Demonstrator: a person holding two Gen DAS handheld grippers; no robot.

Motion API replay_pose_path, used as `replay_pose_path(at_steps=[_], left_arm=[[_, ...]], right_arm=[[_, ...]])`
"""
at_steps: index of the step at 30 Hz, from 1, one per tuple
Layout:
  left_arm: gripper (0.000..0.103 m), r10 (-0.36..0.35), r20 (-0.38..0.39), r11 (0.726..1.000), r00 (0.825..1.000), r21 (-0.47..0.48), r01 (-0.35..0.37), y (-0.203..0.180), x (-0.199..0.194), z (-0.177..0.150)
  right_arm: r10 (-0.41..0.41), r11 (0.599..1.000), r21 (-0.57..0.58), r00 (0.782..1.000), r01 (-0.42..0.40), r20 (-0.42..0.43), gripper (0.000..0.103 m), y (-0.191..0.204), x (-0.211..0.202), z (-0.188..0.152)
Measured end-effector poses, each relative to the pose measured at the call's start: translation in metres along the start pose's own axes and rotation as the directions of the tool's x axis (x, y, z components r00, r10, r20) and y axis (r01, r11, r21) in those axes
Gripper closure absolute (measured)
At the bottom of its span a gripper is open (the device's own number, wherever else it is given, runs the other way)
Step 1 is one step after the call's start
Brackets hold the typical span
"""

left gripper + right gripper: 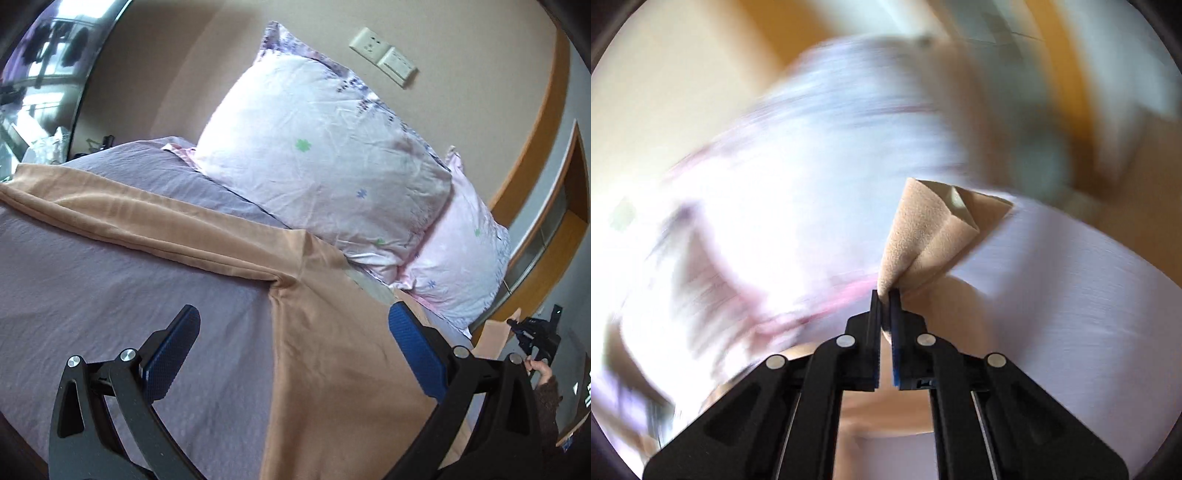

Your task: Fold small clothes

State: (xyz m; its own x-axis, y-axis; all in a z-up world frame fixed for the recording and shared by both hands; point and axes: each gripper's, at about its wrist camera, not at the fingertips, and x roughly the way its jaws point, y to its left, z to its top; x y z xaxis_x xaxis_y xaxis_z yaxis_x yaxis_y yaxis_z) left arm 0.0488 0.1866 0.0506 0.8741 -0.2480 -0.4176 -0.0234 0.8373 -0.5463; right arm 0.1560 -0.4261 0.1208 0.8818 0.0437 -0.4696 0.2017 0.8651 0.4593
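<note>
- Two grippers are ours here: the left gripper is spread wide and grasps nothing, while the right gripper is clenched on a corner of the tan garment.
- From our left tool, the garment lies straight ahead and below, spread on the lilac bedsheet; one broad panel runs under and between our left fingers, and a long narrow part stretches ahead and away to our left.
- That gives the garment's long axis a diagonal run across our left tool's line, from ahead-left toward the near right.
- In the right wrist view the pinched corner stands up just ahead of our closed fingers, lifted off the bed; the rest of that view is too blurred to read.
- We judge the left gripper nearer to the flat panel and the long stretch, so it looks the better placed to pin or take a second edge while the right carries its corner over.
- Room to move: open bedsheet lies to the left of our left tool, where a fold could land freely.
- Ahead and to the right, two pillows crowd the garment's far edge, touching or overlapping it, so we would expect little room for a sweep that way.
- The bed's edge falls away to our right, near where the other tool shows.
</note>
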Motion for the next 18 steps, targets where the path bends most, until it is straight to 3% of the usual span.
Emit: replay_pose_path(at_steps=[3, 6, 7, 8, 10, 11, 12, 13, 15, 18], left_arm=[[0.001, 0.036, 0.002, 0.997, 0.999, -0.066, -0.036, 0.021, -0.004, 0.011], [0.001, 0.098, 0.010, 0.986, 0.995, -0.137, -0.096, 0.045, -0.010, 0.021], [0.001, 0.126, 0.009, 0.981, 0.992, -0.153, -0.123, 0.052, -0.010, 0.025], [0.001, 0.160, 0.003, 0.973, 0.987, -0.171, -0.157, 0.061, -0.010, 0.029], [0.001, 0.195, -0.016, 0.960, 0.981, -0.202, -0.194, 0.082, -0.010, 0.040], [0.001, 0.202, -0.029, 0.954, 0.979, -0.220, -0.203, 0.091, -0.010, 0.044], [0.001, 0.193, -0.037, 0.950, 0.981, -0.244, -0.196, 0.101, -0.010, 0.048], [0.001, 0.181, -0.039, 0.944, 0.983, -0.274, -0.185, 0.115, -0.010, 0.054], [0.001, 0.210, -0.054, 0.918, 0.976, -0.333, -0.216, 0.137, -0.011, 0.061], [0.002, 0.256, -0.078, 0.873, 0.964, -0.409, -0.265, 0.168, -0.009, 0.073]], right_arm=[[0.202, 0.948, -0.229, 0.973, -0.223, -0.109, 0.099, 0.125, 0.022, -0.041], [0.297, 0.850, -0.347, 0.905, -0.396, -0.304, 0.098, 0.220, 0.061, -0.108], [0.287, 0.819, -0.374, 0.875, -0.435, -0.390, 0.095, 0.245, 0.077, -0.135], [0.264, 0.786, -0.384, 0.824, -0.485, -0.501, 0.093, 0.268, 0.098, -0.167], [0.192, 0.760, -0.363, 0.721, -0.538, -0.666, 0.072, 0.292, 0.127, -0.220], [0.179, 0.760, -0.353, 0.698, -0.546, -0.694, 0.068, 0.295, 0.128, -0.235], [0.199, 0.759, -0.335, 0.688, -0.558, -0.698, 0.059, 0.291, 0.121, -0.243], [0.229, 0.761, -0.320, 0.695, -0.564, -0.682, 0.044, 0.286, 0.117, -0.241], [0.263, 0.781, -0.304, 0.729, -0.546, -0.632, 0.031, 0.274, 0.109, -0.225], [0.291, 0.812, -0.267, 0.757, -0.519, -0.586, 0.029, 0.245, 0.104, -0.197]])
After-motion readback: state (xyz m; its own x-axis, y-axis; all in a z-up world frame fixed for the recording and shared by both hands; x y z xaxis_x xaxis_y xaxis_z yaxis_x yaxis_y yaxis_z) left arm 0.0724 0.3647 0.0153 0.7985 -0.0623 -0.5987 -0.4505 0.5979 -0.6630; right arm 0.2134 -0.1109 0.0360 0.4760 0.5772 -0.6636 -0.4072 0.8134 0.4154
